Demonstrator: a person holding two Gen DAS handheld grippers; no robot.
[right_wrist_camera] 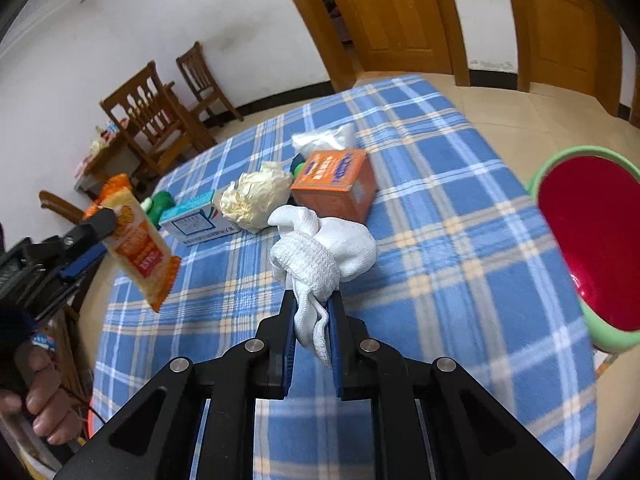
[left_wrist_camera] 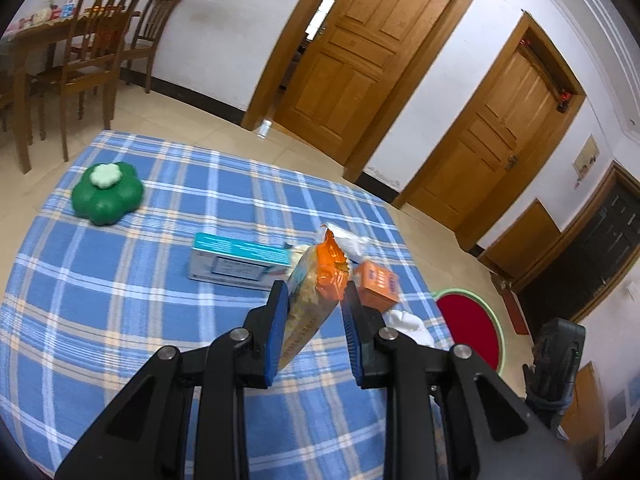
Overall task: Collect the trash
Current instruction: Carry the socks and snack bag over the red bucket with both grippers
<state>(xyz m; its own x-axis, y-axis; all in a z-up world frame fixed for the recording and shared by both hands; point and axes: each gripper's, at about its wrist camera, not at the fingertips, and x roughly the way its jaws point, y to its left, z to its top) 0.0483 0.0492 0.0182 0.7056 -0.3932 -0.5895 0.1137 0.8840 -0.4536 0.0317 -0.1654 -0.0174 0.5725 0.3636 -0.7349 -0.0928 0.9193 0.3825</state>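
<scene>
**Both grippers loaded over the checked cloth**

The surface (right_wrist_camera: 460, 220), covered in a blue plaid cloth, carries the remaining items, with a red bin (right_wrist_camera: 596, 240) rimmed in green just off its edge. On the cloth sit an orange carton (right_wrist_camera: 336, 188), a teal-and-white box (right_wrist_camera: 196, 220), a crumpled ball of yellowish paper (right_wrist_camera: 256, 196) and a green flower-shaped container (left_wrist_camera: 107, 193).

The right gripper (right_wrist_camera: 312, 320) is clamped on a white sock (right_wrist_camera: 320, 256), soft and limp, so most of it sags free; a pinch on its bunched middle looks best. The left gripper (left_wrist_camera: 314, 304) is closed on a snack packet (left_wrist_camera: 316, 284), held clear of the cloth. It looks light, crinkly and probably slick, so gripping across its flat faces should stop it sliding.
</scene>
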